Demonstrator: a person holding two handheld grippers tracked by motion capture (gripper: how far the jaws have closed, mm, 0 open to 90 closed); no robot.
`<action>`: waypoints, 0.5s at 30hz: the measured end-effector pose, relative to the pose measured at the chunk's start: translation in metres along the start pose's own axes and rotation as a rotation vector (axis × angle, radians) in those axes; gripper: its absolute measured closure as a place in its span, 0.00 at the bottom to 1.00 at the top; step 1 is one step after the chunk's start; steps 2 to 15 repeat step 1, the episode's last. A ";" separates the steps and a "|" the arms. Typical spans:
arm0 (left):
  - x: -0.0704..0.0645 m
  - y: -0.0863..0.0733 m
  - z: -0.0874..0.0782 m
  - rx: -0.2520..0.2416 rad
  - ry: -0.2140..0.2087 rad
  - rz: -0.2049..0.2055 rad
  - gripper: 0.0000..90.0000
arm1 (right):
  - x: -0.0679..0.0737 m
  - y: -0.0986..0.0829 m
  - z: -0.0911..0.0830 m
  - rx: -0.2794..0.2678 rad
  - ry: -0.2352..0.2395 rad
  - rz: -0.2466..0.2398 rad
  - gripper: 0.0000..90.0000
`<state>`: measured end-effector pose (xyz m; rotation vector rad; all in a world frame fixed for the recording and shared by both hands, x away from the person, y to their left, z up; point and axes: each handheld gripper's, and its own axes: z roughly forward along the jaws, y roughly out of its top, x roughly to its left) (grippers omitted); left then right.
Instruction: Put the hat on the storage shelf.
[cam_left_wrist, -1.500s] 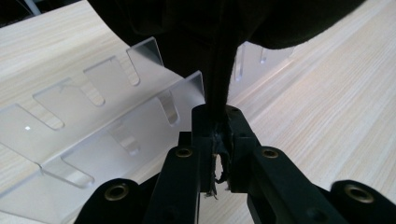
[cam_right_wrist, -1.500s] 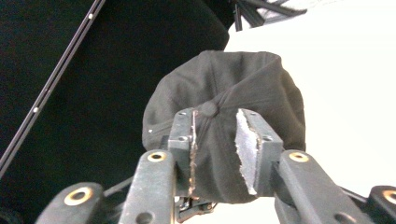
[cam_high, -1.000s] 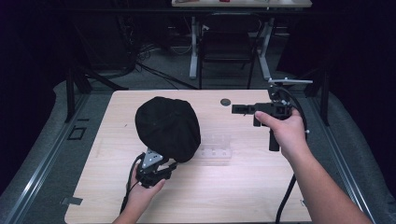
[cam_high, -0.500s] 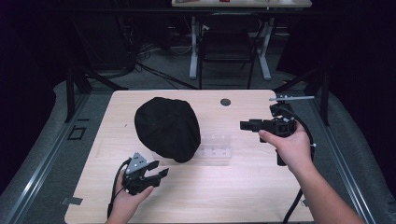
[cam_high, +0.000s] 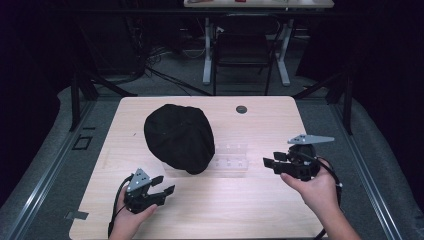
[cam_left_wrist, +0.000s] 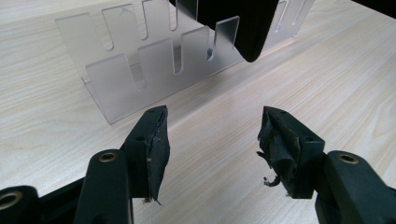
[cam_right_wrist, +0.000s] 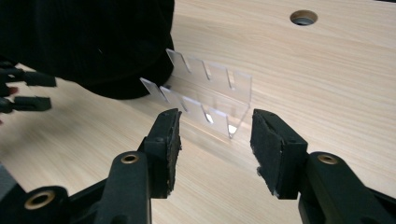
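High view: black cap (cam_high: 179, 137) rests over the left end of a clear slotted rack (cam_high: 231, 159) mid-table; left gripper (cam_high: 159, 189) and right gripper (cam_high: 269, 164) flank it, both empty.
Left gripper view: jaws spread wide; rack slots (cam_left_wrist: 140, 70) are legible here, unlike from above.
Right gripper view: jaws spread; table hole (cam_right_wrist: 303, 17) behind.
Advice: probably approach level, avoiding the rack.
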<state>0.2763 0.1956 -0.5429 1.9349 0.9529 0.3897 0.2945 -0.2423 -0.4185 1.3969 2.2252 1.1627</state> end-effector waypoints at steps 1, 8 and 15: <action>0.000 0.000 0.000 -0.003 0.001 -0.001 0.47 | 0.000 -0.007 0.000 0.001 -0.017 -0.015 0.57; 0.000 0.000 0.000 -0.003 0.001 -0.001 0.47 | 0.000 -0.007 0.000 0.001 -0.017 -0.015 0.57; 0.000 0.000 0.000 -0.003 0.001 -0.001 0.47 | 0.000 -0.007 0.000 0.001 -0.017 -0.015 0.57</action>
